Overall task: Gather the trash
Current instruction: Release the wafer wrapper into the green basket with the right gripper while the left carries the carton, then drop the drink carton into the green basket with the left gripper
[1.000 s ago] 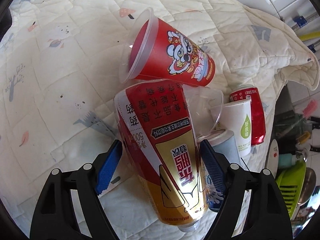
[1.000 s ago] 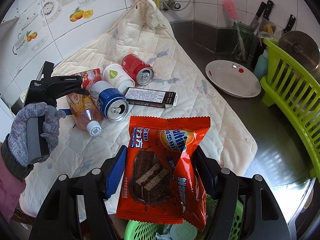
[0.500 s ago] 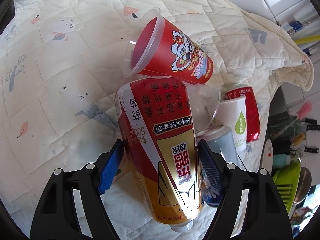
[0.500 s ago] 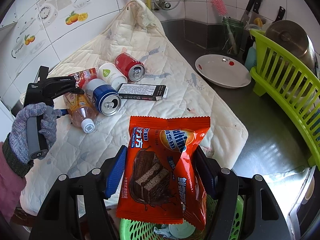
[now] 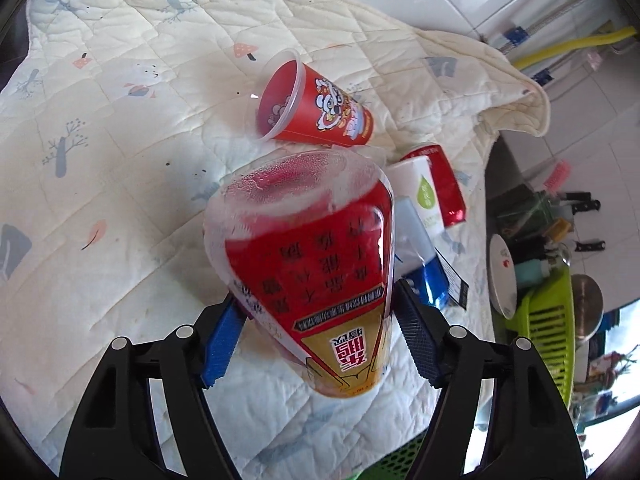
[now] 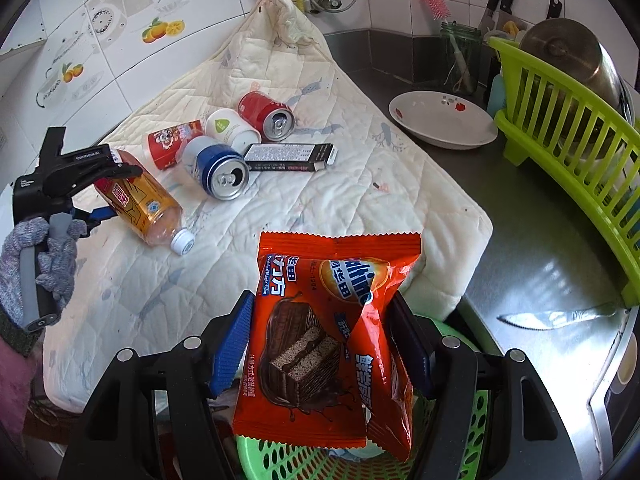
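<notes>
A plastic drink bottle (image 5: pixel 312 272) with a red and gold label sits between the blue pads of my left gripper (image 5: pixel 316 320). The jaws are closing and the pads press its sides. In the right wrist view the bottle (image 6: pixel 144 208) is tilted, its base raised and its white cap low over the quilt (image 6: pixel 320 208). My right gripper (image 6: pixel 320 316) is shut on an orange snack packet (image 6: pixel 316 352), held above a green basket (image 6: pixel 288 460). A red cup (image 5: pixel 316 112), a white cup (image 6: pixel 230 128), a red can (image 6: pixel 266 116), a blue can (image 6: pixel 218 168) and a black box (image 6: pixel 288 156) lie on the quilt.
A white plate (image 6: pixel 444 124) sits on the steel counter (image 6: pixel 528 264) to the right. A knife (image 6: pixel 556 318) lies there beside a green dish rack (image 6: pixel 568 128) holding a metal pot. A gloved hand (image 6: pixel 36 264) holds the left gripper. Tiled wall behind.
The left gripper has closed in on the bottle and raised its base end off the quilt, pulling back from the red cup. The right gripper drew back with the snack packet.
</notes>
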A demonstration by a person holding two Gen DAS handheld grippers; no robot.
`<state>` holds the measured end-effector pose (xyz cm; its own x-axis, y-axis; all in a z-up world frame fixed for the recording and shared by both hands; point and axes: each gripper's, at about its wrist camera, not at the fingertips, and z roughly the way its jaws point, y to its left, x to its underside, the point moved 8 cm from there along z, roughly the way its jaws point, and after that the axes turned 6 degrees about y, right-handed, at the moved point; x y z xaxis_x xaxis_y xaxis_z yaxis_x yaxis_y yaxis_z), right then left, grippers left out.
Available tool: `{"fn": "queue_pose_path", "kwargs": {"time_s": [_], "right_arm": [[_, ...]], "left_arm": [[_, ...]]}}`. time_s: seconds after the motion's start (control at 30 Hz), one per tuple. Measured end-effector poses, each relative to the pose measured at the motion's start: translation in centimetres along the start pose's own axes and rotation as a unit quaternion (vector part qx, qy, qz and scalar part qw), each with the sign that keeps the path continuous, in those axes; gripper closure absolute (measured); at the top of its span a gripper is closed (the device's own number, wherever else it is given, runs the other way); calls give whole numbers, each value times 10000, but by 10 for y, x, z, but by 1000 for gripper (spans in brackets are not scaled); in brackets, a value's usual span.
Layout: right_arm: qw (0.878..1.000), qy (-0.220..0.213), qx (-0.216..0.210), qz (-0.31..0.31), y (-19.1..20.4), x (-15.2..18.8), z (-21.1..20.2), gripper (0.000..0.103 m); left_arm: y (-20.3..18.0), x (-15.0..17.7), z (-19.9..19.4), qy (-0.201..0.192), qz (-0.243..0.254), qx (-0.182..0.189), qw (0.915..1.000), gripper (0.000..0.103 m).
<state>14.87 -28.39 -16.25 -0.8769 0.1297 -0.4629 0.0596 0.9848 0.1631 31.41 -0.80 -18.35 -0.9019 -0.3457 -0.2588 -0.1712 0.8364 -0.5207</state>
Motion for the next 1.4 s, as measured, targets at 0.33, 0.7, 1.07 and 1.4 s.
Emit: {"fn": "queue_pose_path", "kwargs": {"time_s": [0.33, 0.7, 1.07, 1.4], "right_arm": [[9999, 27, -82, -63, -12, 35, -15, 39], [9997, 257, -31, -17, -37, 70, -14, 30], [9997, -9, 59, 239, -67, 80, -45, 18], [9980, -397, 146, 469, -92, 84, -90, 18]], "left_arm": [[-8, 43, -52, -154, 321, 278, 9990, 36], [-39, 103, -79, 91, 781, 743, 9941, 36], [-87, 169, -74, 575, 1532, 1080, 9806, 36], [-120, 233, -36, 1300, 2132, 1121, 9618, 36]]}}
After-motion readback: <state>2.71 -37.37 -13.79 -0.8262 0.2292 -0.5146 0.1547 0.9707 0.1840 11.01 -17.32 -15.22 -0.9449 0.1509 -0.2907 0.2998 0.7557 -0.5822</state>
